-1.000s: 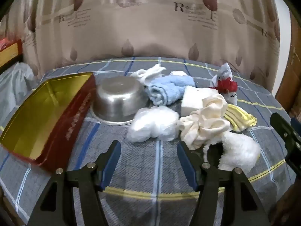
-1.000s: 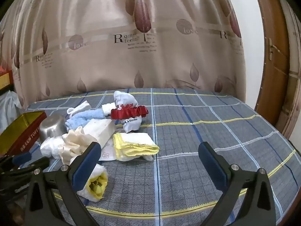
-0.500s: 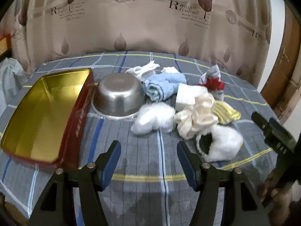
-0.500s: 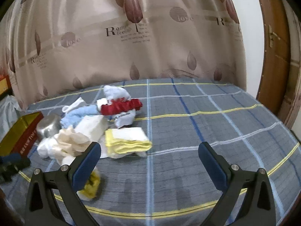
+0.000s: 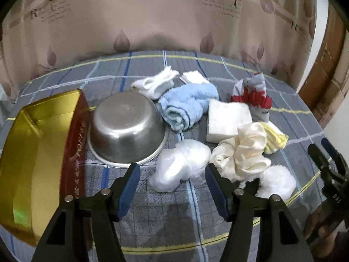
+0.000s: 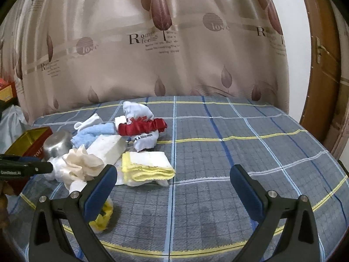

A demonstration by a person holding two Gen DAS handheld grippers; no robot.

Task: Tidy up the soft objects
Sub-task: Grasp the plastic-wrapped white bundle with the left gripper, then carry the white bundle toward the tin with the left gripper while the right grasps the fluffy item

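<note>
Soft pile sits mid-table: clear plastic wad, cream cloth, blue towel, beside the steel bowl and gold tin. Since half a second ago the left gripper has closed in on the wad; likely first pick. Its jaws are spread wide and empty. Right gripper is also wide apart, touching nothing.

towel light blue | tin gold inside, red outside | tablecloth grey plaid | scrunchie probably red satin
</note>
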